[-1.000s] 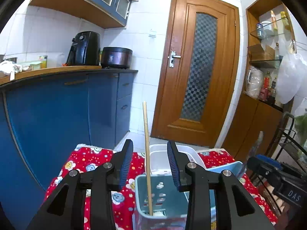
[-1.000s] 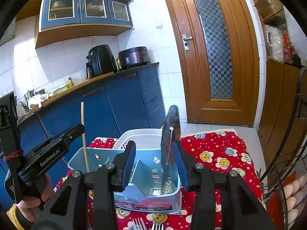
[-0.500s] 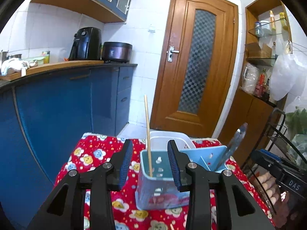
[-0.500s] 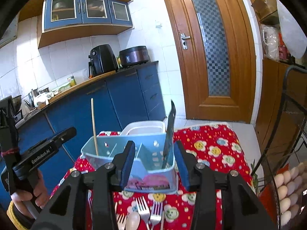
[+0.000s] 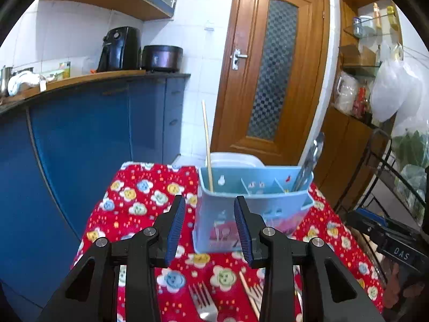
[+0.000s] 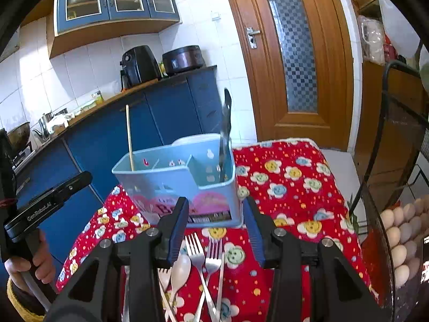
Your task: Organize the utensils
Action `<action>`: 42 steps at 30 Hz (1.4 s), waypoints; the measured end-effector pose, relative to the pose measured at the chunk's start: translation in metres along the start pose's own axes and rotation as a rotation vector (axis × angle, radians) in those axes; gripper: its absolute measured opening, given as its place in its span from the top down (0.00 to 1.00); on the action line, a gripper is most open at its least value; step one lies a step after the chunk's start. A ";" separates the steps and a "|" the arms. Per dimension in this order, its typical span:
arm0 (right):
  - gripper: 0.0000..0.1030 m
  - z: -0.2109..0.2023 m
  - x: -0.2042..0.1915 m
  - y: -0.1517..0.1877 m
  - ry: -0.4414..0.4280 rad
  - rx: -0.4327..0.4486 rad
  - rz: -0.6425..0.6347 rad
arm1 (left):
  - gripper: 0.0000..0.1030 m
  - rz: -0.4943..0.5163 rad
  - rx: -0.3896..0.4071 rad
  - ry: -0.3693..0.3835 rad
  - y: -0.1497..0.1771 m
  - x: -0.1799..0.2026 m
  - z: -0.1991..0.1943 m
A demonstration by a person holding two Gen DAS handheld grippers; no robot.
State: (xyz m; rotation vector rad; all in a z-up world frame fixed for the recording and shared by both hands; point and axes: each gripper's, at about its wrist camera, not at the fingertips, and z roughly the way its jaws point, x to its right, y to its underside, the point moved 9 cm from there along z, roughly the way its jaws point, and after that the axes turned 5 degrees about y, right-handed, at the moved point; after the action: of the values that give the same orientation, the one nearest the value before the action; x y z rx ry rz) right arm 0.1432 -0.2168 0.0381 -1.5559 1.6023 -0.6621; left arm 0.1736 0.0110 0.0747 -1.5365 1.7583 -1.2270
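On the table [image 6: 308, 201], which is covered in a red flowered cloth, stands a light blue plastic caddy [image 6: 177, 185] with several compartments. A single wooden chopstick [image 6: 129, 139] leans upright in its left end compartment, and a metal utensil [image 6: 225, 134] stands in the right end one; whether that is a spoon or a knife cannot be told. A white tub [image 5: 236, 158] sits just behind the caddy.

Loose cutlery lies on the cloth in front of the caddy: two steel forks [image 6: 203, 257], a white plastic spoon [image 6: 180, 267], and another chopstick [image 5: 248, 289] beside a fork in the left wrist view.

The left gripper [image 5: 209, 228] and the right gripper [image 6: 213, 230] both hover above this pile with jaws spread and nothing between them.

The forks look stiff, smooth and fairly light, and they lie flat and overlapping, so they may slide or drag a neighbour along. A pinch across the narrow neck of a handle seems safest. The plastic spoon is probably very light and easy to flick away; its handle is the better hold. The chopstick is thin and likely to roll.
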 end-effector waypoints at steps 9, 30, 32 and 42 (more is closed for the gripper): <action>0.56 0.010 0.004 0.036 0.002 -0.081 0.013 | 0.63 -0.043 -0.087 -0.004 0.036 -0.012 0.002; 0.56 0.048 0.010 0.093 0.002 -0.266 0.047 | 0.63 -0.141 -0.306 0.034 0.116 -0.039 0.044; 0.56 0.051 0.011 0.096 0.003 -0.278 0.048 | 0.63 -0.146 -0.323 0.043 0.121 -0.040 0.049; 0.60 0.062 0.012 0.108 -0.002 -0.325 0.051 | 0.66 -0.139 -0.370 0.113 0.133 -0.038 0.068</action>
State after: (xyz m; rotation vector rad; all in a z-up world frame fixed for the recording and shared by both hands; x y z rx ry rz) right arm 0.1333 -0.2075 -0.0860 -1.7361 1.8091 -0.3846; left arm 0.1724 0.0212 -0.0793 -1.8533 2.0716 -1.1155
